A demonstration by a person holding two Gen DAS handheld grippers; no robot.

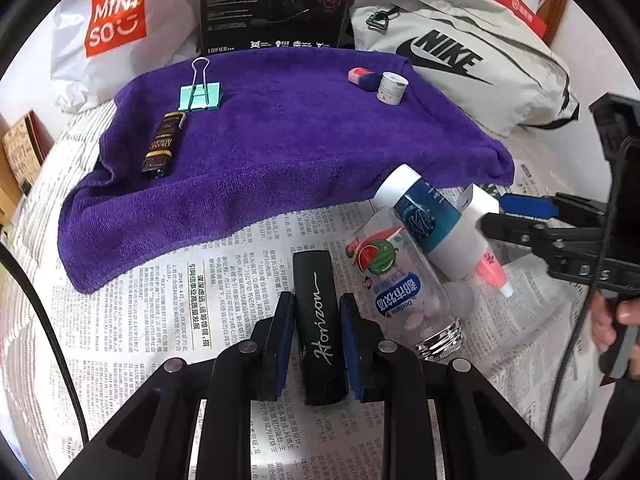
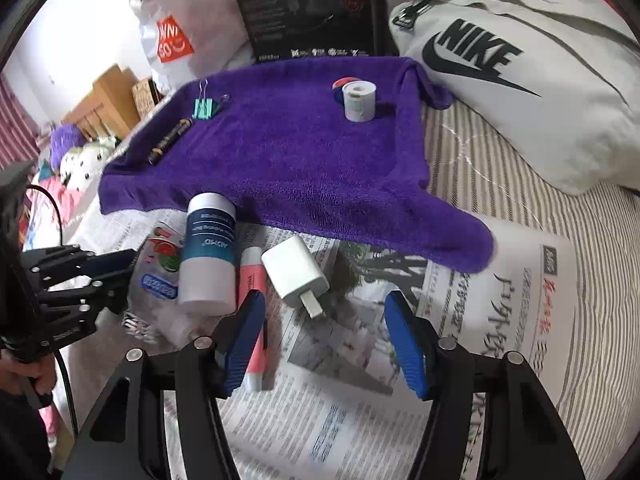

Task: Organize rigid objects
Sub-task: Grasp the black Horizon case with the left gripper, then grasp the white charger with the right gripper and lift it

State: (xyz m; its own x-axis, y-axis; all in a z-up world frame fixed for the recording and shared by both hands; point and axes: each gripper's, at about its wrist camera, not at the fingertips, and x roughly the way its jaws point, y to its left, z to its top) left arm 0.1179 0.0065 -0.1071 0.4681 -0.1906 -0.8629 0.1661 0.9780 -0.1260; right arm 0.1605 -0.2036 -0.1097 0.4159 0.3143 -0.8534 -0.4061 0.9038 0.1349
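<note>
L fingers (image 1: 316,320) clamp black case (image 1: 319,320); bottle (image 1: 404,280) beside. R fingers (image 2: 326,340) wide, empty.

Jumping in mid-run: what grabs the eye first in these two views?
The purple towel fills the middle, carrying a green binder clip and a dark lighter on its left, and a small white roll on its right. Nearer, on the newspaper, the left gripper straddles a black Horizon case, while the right gripper hangs open just short of a white charger plug.

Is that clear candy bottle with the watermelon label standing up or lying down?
Lying down: the clear bottle rests sideways on the newspaper, capless threaded neck showing.
</note>
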